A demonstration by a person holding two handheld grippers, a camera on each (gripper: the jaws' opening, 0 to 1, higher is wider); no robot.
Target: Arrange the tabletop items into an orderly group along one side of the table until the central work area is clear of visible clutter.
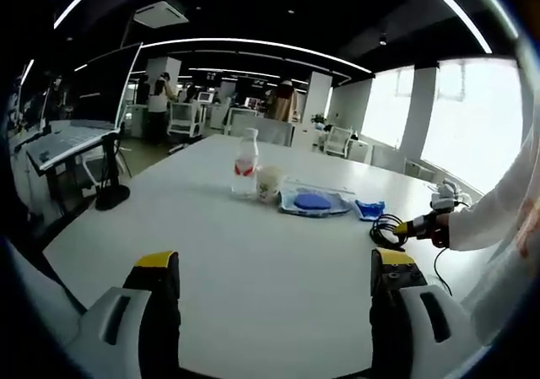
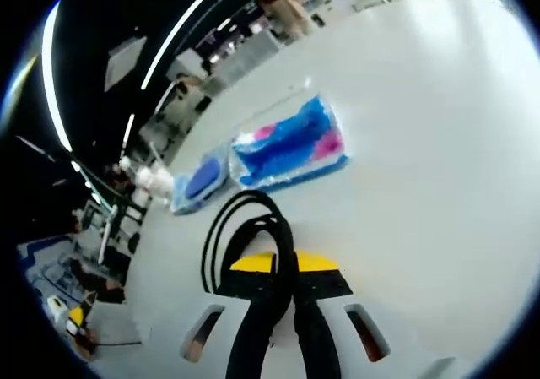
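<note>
Fingers on my right gripper (image 2: 283, 269) are pinched on a coiled black cable (image 2: 253, 252) at the bottom centre of the right gripper view, its loop lying on the white tabletop (image 2: 439, 143). Above it, mid-frame, lie a blue and pink packet (image 2: 291, 147) and, to its left, a smaller blue pouch (image 2: 201, 179). My left gripper (image 1: 274, 282) has its fingers spread wide over bare tabletop at the bottom of the left gripper view. Past them, a clear bottle (image 1: 245, 164) stands upright just beside a pale cup (image 1: 269, 183), then a blue tray (image 1: 314, 202).
</note>
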